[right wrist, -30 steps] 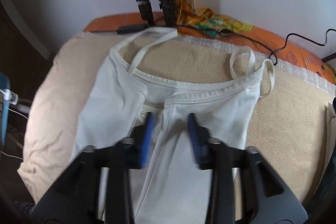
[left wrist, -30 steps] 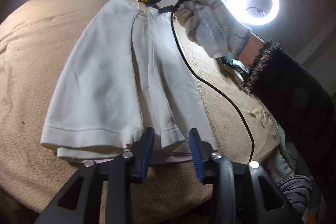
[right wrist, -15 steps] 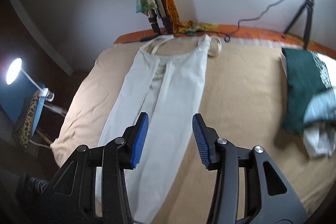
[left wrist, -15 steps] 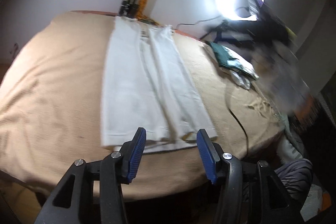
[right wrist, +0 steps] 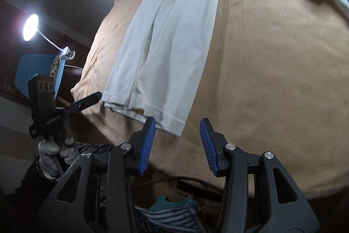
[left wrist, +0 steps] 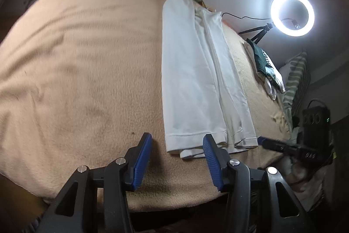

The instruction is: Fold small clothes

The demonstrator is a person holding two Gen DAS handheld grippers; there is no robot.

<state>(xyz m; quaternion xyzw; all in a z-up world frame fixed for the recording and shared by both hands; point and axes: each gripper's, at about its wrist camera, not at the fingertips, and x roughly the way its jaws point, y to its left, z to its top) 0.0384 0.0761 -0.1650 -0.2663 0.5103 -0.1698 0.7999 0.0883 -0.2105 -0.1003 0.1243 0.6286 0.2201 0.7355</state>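
Note:
A white strappy garment [left wrist: 196,80] lies flat on the beige blanket [left wrist: 76,69], its two sides folded lengthwise toward the middle, hem toward me. It also shows in the right wrist view [right wrist: 168,43]. My left gripper [left wrist: 177,158] is open and empty, just short of the hem's left corner. My right gripper [right wrist: 177,143] is open and empty, just short of the hem's right corner. The other gripper shows at the hem's far corner in each view, the right one in the left wrist view [left wrist: 281,146] and the left one in the right wrist view [right wrist: 87,102].
A pile of dark green and white clothes [left wrist: 267,67] lies on the blanket's right side, near a striped pillow [left wrist: 296,78]. A ring light [left wrist: 292,13] on a tripod stands at the back right. A desk lamp [right wrist: 30,27] and a blue chair [right wrist: 37,69] stand left of the bed.
Both grippers have pulled back from the garment to the near edge of the bed. The right gripper left the neckline end and now sits at the hem. The garment lies still.

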